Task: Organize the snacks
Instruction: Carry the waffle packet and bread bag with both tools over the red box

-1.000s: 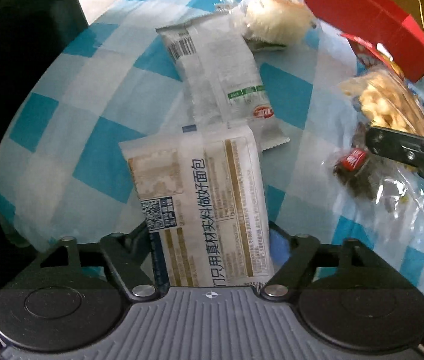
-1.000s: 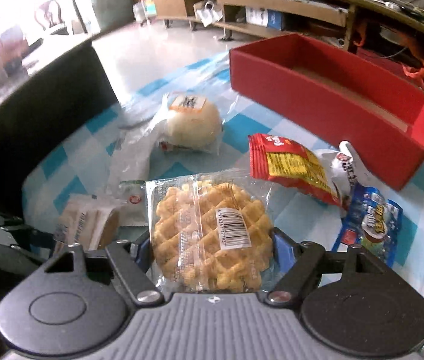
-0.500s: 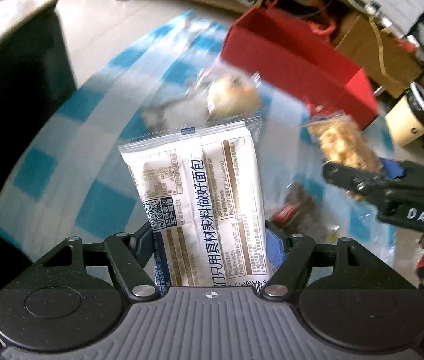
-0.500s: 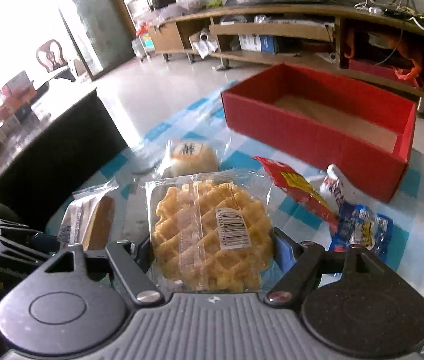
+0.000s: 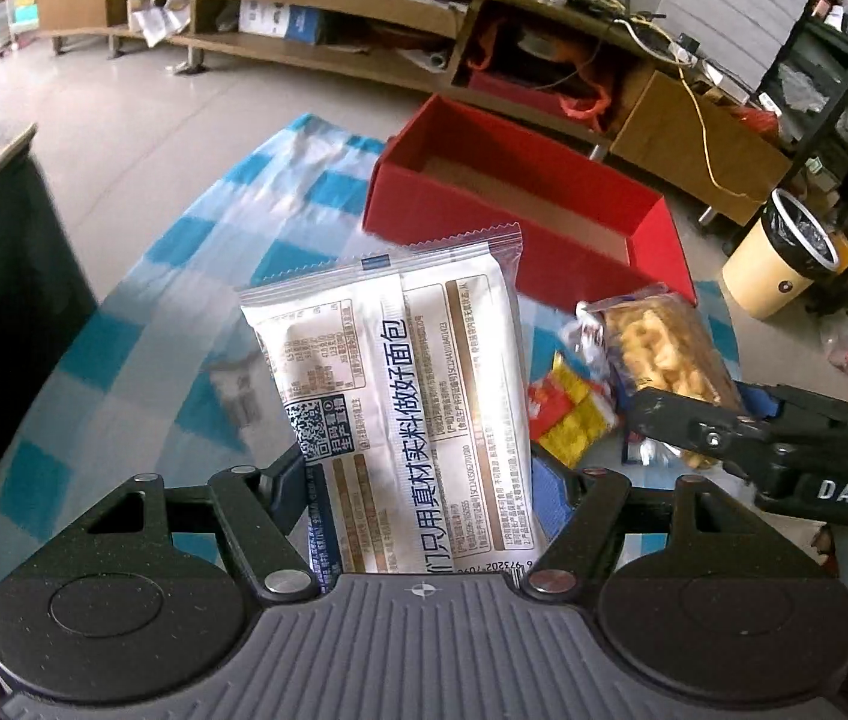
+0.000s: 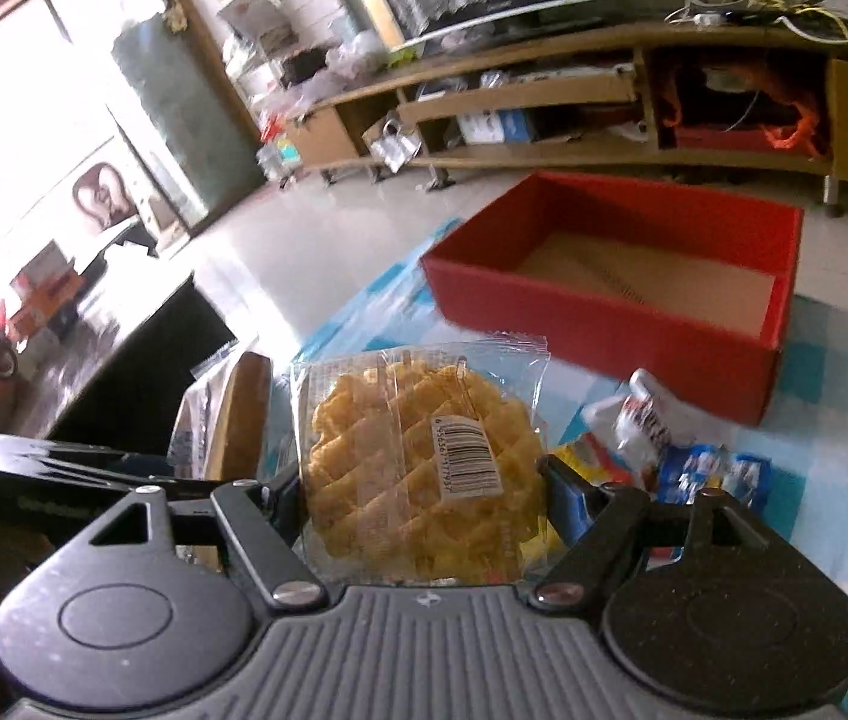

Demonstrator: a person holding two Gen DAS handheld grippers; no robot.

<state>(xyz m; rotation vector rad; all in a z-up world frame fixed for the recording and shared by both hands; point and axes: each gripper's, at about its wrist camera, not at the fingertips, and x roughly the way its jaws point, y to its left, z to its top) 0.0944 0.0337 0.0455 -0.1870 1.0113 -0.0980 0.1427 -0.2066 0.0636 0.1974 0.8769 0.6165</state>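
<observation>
Left wrist: bread packet (image 5: pixel 399 408) in gripper (image 5: pixel 420 480)

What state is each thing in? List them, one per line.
Left gripper: shut on the white bread packet, lifted off the table.
Right gripper: shut on the waffle packet, lifted.
Red box: open, nothing visible inside.
Red-and-yellow snack packet: lying on the checked tablecloth.
</observation>
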